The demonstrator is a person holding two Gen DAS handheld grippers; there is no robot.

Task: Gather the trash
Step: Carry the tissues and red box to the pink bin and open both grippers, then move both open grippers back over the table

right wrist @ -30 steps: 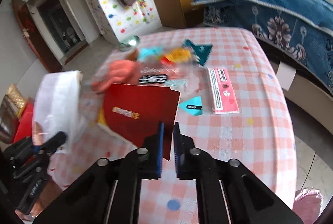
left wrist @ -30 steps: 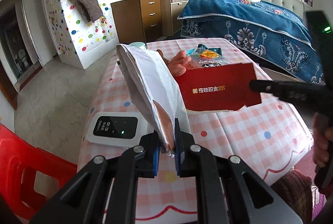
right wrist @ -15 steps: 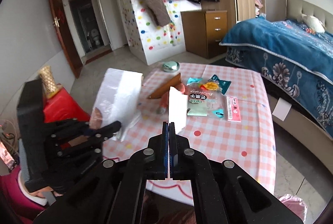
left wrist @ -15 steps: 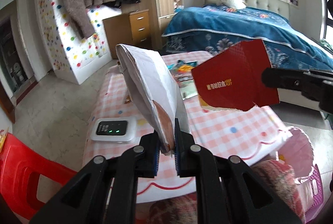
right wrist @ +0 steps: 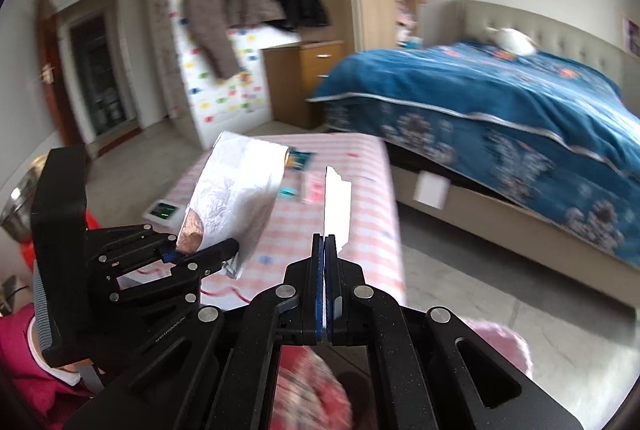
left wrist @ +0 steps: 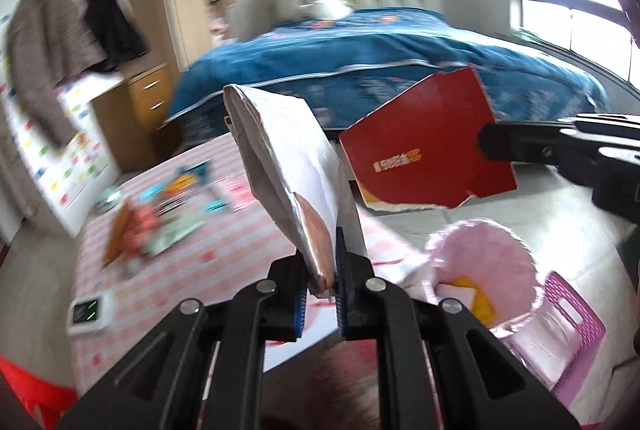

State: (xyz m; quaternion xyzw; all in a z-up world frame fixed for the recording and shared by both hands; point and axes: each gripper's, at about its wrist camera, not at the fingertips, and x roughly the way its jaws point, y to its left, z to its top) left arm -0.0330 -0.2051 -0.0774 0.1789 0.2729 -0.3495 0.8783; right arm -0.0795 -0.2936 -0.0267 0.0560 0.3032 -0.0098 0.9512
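My left gripper is shut on a crumpled white paper bag and holds it upright in the air. It also shows in the right wrist view. My right gripper is shut on a torn red card box, seen edge-on as a white strip in the right wrist view. A pink trash bin lined with a pink bag stands on the floor below and right of both, with some yellow and white scraps inside. More wrappers lie on the pink checked table.
A white device with green lights lies at the table's near left edge. A bed with a blue cover stands beyond the table. A wooden drawer unit and hanging coats are at the left. A red chair is at the lower left.
Both grippers have lifted their trash off the table and swung right, away from the table. The pink bin has come closer, below the two held pieces.
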